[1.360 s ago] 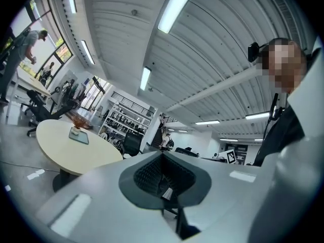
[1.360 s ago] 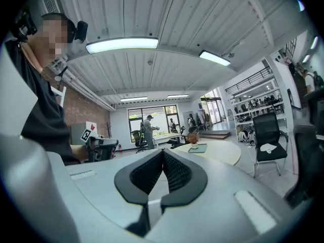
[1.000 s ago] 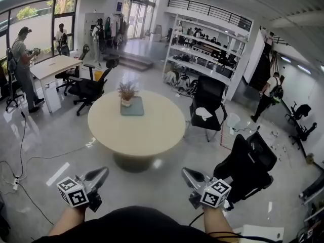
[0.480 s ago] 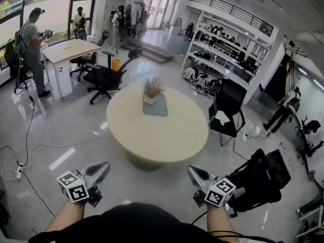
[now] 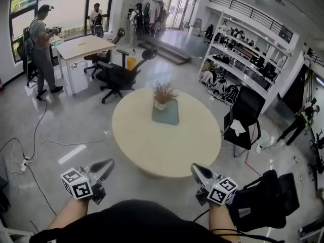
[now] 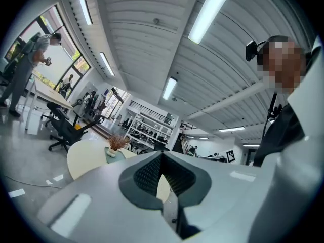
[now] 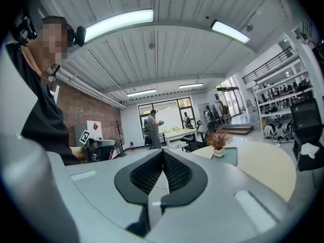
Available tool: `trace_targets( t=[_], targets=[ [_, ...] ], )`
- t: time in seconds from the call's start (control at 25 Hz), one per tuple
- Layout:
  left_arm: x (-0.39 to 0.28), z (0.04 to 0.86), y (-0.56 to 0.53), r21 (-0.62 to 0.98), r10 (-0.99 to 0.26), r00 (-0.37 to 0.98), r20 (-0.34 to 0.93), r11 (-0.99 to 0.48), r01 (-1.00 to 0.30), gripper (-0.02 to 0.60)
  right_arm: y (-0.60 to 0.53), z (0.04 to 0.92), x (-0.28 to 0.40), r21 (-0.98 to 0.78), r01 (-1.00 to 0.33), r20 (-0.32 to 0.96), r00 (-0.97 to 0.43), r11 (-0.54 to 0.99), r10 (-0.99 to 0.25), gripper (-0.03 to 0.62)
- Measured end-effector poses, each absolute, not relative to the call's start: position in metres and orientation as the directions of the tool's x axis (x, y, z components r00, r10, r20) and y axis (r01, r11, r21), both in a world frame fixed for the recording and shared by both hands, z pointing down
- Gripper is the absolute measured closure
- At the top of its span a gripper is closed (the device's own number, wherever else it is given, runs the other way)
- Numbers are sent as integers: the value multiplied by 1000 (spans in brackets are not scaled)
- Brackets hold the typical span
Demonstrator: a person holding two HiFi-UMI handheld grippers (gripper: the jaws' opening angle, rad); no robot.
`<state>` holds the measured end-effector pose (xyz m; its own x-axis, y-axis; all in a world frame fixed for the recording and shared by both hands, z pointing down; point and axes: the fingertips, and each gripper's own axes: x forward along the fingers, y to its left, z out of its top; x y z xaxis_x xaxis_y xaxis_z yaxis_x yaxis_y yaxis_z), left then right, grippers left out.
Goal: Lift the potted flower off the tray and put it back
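Observation:
A small potted flower (image 5: 163, 95) with reddish dry blooms in a white pot stands on the far end of a grey-green tray (image 5: 167, 113), on a round cream table (image 5: 167, 135). It also shows small in the left gripper view (image 6: 117, 144) and the right gripper view (image 7: 218, 143). My left gripper (image 5: 104, 166) is held low, short of the table's near edge, jaws shut with nothing between them. My right gripper (image 5: 198, 172) is likewise shut and empty, near the table's front right edge. Both point toward the table, far from the pot.
Black office chairs (image 5: 119, 75) stand behind the table on the left, one (image 5: 244, 116) on its right and one (image 5: 263, 199) beside my right hand. A white desk (image 5: 81, 47) with people near it is far left. Shelving (image 5: 243, 59) lines the back right. Cables (image 5: 30, 151) lie on the floor.
The table with tray and pot has come nearer and larger in the head view. Both grippers have moved forward toward it, still shut.

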<state>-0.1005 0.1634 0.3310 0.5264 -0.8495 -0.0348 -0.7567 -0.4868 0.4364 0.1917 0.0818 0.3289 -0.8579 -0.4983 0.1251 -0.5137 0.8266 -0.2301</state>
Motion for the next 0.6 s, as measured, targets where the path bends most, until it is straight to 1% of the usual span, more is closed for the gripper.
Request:
trace_targets(
  t=[0.2,0.32,0.44,0.6],
  targets=[
    [-78,316,117,406,-885,463,-43,-439,-802,588,12,319,204,-207,-437,112,-899,875,-423,577],
    [-62,312,85,416,-903,429,-42,-406,-814,588,-27,317,214,-210,-404,101,-915,890,-392,577],
    [-44,312,57,411,-907,419,-32,-394,-822,588,-61,320,225,-222,-382,94,-924,897,-370,577],
    [-36,314,30,409,-915,403,-28,-378,-831,588,-93,329,228,-239,-358,90,-934,903,-347,579]
  ],
)
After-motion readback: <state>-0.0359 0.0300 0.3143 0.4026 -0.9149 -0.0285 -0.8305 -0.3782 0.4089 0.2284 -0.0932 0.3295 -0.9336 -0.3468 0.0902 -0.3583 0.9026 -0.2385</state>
